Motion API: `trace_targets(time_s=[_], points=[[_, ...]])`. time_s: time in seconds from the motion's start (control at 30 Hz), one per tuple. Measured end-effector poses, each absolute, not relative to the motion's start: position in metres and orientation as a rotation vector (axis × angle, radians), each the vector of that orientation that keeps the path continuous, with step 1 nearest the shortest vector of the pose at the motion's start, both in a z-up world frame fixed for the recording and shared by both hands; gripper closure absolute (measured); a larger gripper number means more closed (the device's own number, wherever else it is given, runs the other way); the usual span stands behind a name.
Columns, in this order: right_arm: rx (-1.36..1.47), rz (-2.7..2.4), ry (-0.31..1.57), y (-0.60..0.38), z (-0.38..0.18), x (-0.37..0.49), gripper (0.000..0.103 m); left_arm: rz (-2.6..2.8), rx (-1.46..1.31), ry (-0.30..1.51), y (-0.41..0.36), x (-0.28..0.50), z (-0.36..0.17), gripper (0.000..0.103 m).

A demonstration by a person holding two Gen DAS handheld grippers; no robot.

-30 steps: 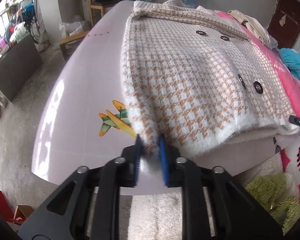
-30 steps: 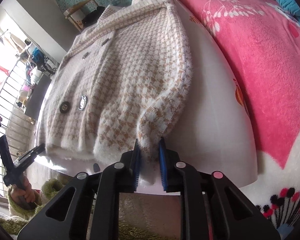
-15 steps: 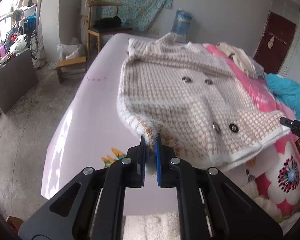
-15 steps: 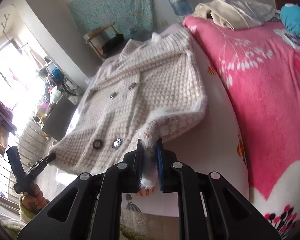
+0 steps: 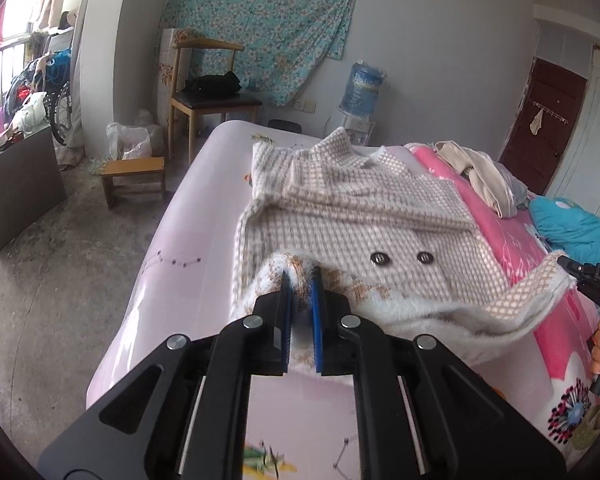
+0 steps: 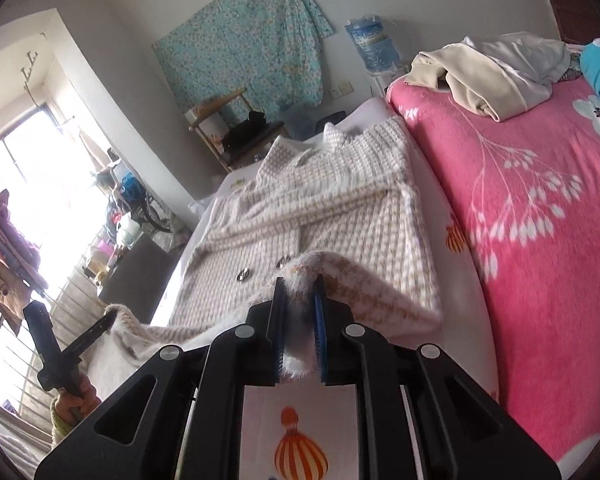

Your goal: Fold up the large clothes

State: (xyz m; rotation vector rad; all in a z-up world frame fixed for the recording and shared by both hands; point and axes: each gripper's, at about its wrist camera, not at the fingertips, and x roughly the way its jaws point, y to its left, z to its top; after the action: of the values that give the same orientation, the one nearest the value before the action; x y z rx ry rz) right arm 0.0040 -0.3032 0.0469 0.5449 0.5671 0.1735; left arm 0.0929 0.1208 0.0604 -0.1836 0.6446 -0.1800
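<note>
Your left gripper (image 5: 301,280) and right gripper (image 6: 299,285) fingers each pinch the fuzzy beige-and-white houndstooth coat (image 5: 352,216) hem; uneven carrying toward 12 o'clock risks skewing the fold.

Both views ride on the claws, each looking forward and somewhat downward along its own two fingers from the near end of the bed (image 5: 152,280).

The left wrist view sits close over the left claw (image 5: 300,280) and faces up the bed toward the far wall, with the floor to its left.

The right wrist view sits close over the right claw (image 6: 298,284), tilted, facing the same wall.

Both share the houndstooth coat (image 5: 380,220), the floral wall cloth (image 5: 260,28), the wooden chair (image 5: 212,96) and the water bottle (image 5: 362,90). Each view catches the other claw at its edge.
</note>
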Motion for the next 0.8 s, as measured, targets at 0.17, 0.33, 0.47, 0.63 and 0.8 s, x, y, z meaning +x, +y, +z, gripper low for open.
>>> trace_targets(time_s=[0.17,0.33,0.47,0.63,0.8], points=[[0.573,0.171,0.555,-0.314,0.039,0.047,0.090,-0.179,-0.219,0.682,0.123,0.145,0.047,0.095],[0.612,0.135,0.590,-0.326,0.017,0.093,0.081,-0.176,-0.280,0.746,0.131,0.188,0.021,0.090],[0.601,0.016,0.702,-0.332,-0.006,0.113,0.048,-0.170,-0.388,0.821,0.145,0.207,0.003,0.053],[0.530,-0.042,0.667,-0.328,0.001,0.086,0.047,-0.180,-0.333,0.726,0.141,0.181,0.023,0.051],[0.334,0.106,0.670,-0.271,0.012,0.081,0.047,-0.376,-0.184,0.706,0.083,0.155,0.035,0.051]])
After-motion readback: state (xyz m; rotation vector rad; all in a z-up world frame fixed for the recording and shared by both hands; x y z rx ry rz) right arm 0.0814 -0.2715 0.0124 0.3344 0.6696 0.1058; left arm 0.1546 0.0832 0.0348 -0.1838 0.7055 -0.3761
